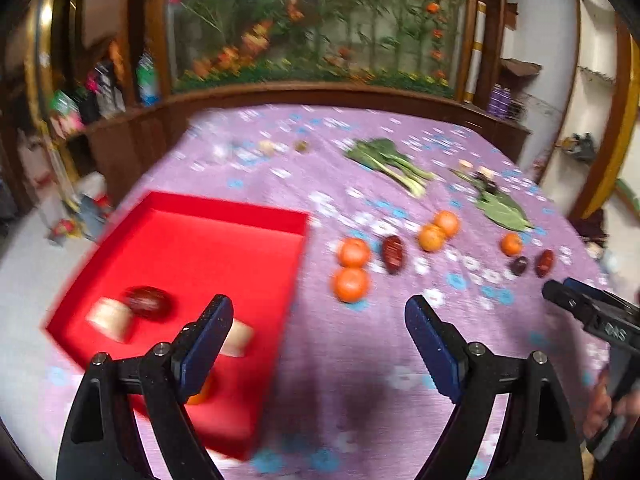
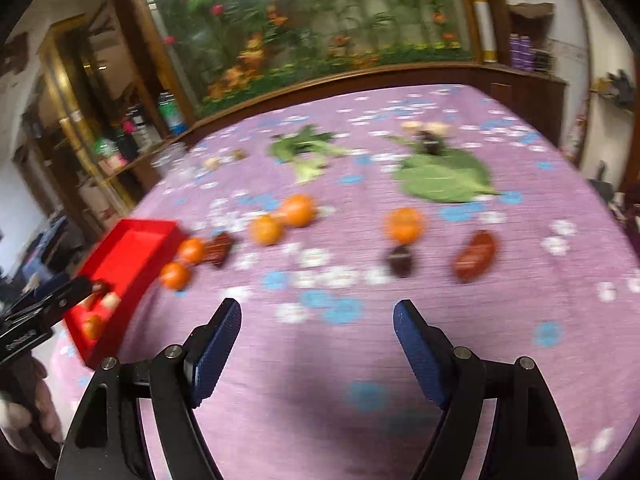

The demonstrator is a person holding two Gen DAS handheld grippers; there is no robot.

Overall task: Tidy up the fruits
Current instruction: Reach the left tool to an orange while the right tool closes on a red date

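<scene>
Where the purple flowered cloth covers the desk (image 1: 360, 360), five oranges (image 1: 353, 253) and three dark red fruits (image 1: 393, 254) lie loose in the middle, right of a red tray (image 1: 224, 216). The tray holds another dark red fruit (image 1: 149, 303), two pale pieces (image 1: 110, 319) and an orange. Leafy greens (image 1: 390, 162) lie farther back. The left tongs (image 1: 319, 312) gape wide over the tray's near right corner, holding nothing. The right tongs (image 2: 317, 316) hang wide open and empty above bare cloth.
</scene>
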